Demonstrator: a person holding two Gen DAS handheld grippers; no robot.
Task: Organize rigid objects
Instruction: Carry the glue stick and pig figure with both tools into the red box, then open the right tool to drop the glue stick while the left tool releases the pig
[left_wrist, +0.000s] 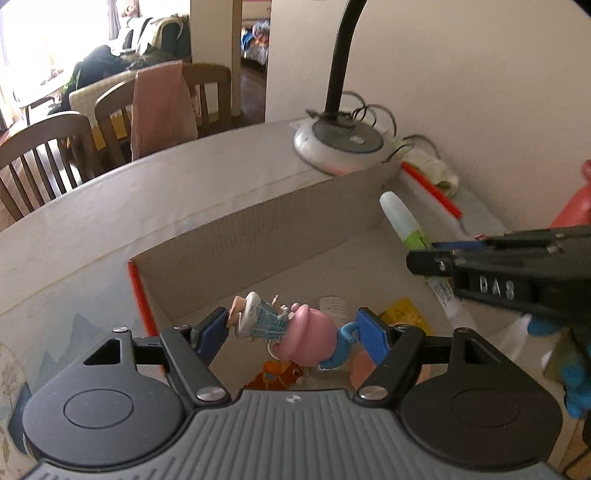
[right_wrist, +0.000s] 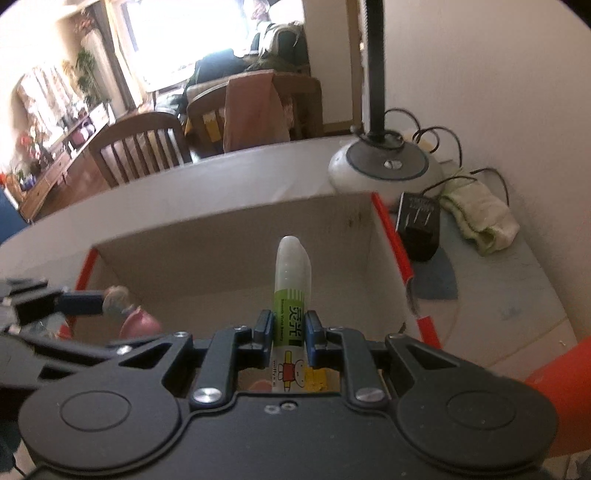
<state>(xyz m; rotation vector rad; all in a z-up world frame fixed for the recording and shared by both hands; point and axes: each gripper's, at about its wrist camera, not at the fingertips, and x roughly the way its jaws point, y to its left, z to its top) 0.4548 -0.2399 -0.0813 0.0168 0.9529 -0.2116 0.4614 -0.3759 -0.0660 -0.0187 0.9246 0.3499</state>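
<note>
plastic, hard and light: pink-bodied toy figurine with blue limbs and a pale lattice skirt (left_wrist: 284, 328), hanging crosswise between the blue pads of the left gripper (left_wrist: 295, 330). looks pinched end to end, head at one pad, blue limb at the other; contact at the limb hard to confirm. probably awkward to grip: rounded, glossy, thin parts likely to snap, so better taken across the stout pink body. narrowly clamped in the right gripper (right_wrist: 290, 330): white glue tube with green label and translucent cap (right_wrist: 291, 291), held mid-body, cap pointing forward, away from the camera. smooth cylinder, stiff, light, likely to slide lengthwise if loosened. below both: open cardboard box with orange-red edges (right_wrist: 221, 236), small items already on its floor. beyond, white round lamp base (right_wrist: 386, 166) on the table.
</note>
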